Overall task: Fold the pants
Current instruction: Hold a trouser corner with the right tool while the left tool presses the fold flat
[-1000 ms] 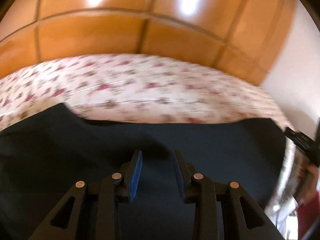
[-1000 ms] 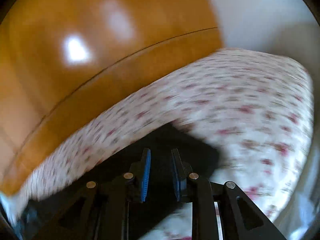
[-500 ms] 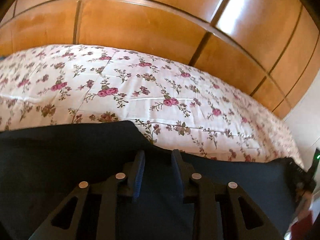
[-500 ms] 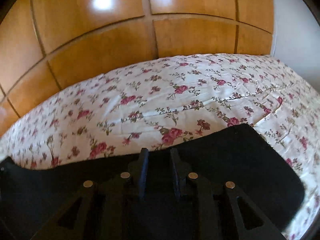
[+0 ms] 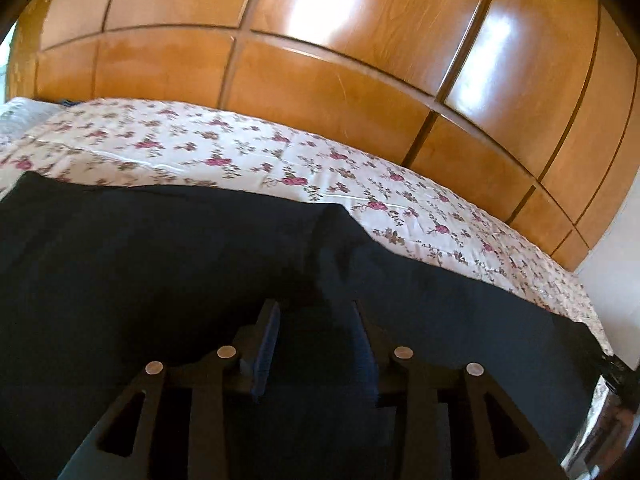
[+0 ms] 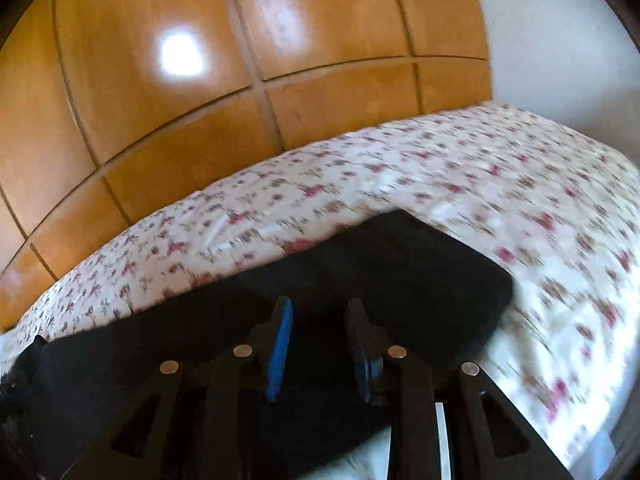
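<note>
Dark navy pants (image 5: 168, 264) lie spread flat across a bed with a floral sheet (image 5: 224, 152). In the left wrist view my left gripper (image 5: 315, 306) hovers over the middle of the pants, jaws apart, nothing between the blue pads. In the right wrist view the pants (image 6: 420, 276) end in a squared edge to the right. My right gripper (image 6: 318, 304) is over that end, jaws apart and empty. The right view is motion-blurred.
A glossy wooden wardrobe (image 5: 320, 60) stands right behind the bed. A white wall (image 6: 560, 40) is at the right. The floral sheet (image 6: 520, 200) extends beyond the pants to the right and far side.
Both grippers have swung sideways over the pants, the left one turning left. Their jaws stand a little wider apart than half a second ago. The pants lie as before.
</note>
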{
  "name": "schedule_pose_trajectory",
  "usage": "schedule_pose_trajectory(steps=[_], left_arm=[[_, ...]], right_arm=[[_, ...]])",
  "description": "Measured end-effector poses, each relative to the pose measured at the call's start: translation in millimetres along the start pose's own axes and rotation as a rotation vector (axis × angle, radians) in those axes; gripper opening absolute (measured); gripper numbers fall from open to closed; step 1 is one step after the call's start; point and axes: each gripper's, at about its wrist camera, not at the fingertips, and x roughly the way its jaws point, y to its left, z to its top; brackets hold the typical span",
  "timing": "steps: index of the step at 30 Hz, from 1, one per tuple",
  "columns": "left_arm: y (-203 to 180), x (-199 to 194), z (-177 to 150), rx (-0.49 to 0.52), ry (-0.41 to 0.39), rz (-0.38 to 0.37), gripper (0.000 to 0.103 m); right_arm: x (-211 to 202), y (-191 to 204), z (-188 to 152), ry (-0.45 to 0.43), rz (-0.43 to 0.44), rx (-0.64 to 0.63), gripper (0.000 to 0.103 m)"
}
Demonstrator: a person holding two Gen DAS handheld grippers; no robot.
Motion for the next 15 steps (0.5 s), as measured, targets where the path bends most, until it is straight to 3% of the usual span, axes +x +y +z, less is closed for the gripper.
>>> schedule_pose_trajectory(steps=[6, 8, 9, 15], left_arm=[[-11.9, -5.7, -22.2, 0.049, -0.031, 0.001, 0.051], [-14.5, -7.8, -25.3, 0.062, -0.041, 0.013, 0.053], [-14.8, -8.0, -25.9, 0.067, -0.042, 0.008, 0.057], [-13.3, -8.9, -27.1, 0.06, -0.042, -0.014, 0.058]], right_arm=[[-33.8, -42.3, -13.7, -0.017, -0.029, 0.212, 0.041], [-42.3, -52.7, -17.6, -0.027, -0.043, 0.272, 0.053], [-44.1, -56.5, -19.7, -0.03, -0.039, 0.298, 0.054], [-16.8, -74.6, -26.4, 0.022, 0.101, 0.429, 0.054]])
